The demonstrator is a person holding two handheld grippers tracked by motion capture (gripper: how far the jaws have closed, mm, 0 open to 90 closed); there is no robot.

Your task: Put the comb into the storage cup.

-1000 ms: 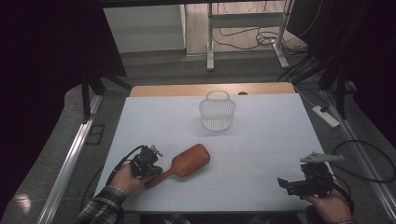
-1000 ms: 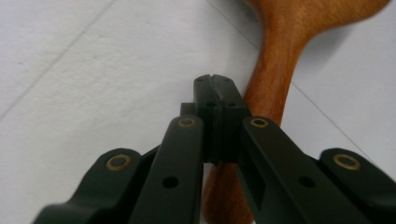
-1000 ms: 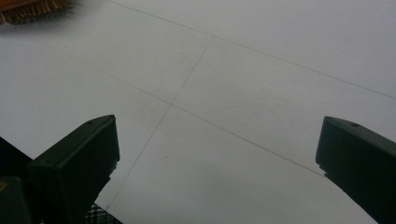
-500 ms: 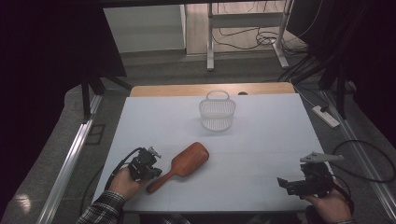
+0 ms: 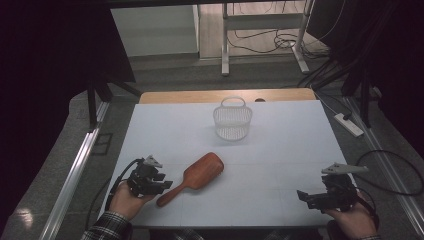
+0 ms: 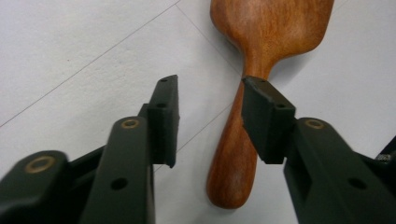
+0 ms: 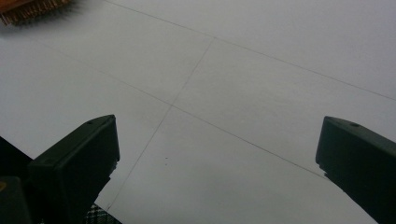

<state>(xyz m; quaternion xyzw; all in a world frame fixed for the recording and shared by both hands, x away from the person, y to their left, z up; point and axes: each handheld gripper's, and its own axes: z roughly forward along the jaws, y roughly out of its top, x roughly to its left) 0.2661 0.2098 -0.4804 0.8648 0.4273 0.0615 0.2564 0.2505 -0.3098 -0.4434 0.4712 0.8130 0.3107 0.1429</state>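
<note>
A brown wooden hairbrush lies on the white table, head toward the far side, handle toward the front left. My left gripper sits just left of the handle end. Its jaws have just been opening and stand apart. In the left gripper view the hairbrush handle runs under the right jaw's pad and nothing is pressed between the left gripper pads. My right gripper rests open near the front right edge. In its own view the right gripper has bare table between its jaws.
A small white mesh basket with a handle stands upright at the far middle of the table. A wooden strip borders the far edge. The brush's bristles show at the top left of the right gripper view.
My left gripper's jaws have opened and it has drawn slightly back from the brush handle. The handle end has swung a little toward the front edge. The right gripper has stayed put.
</note>
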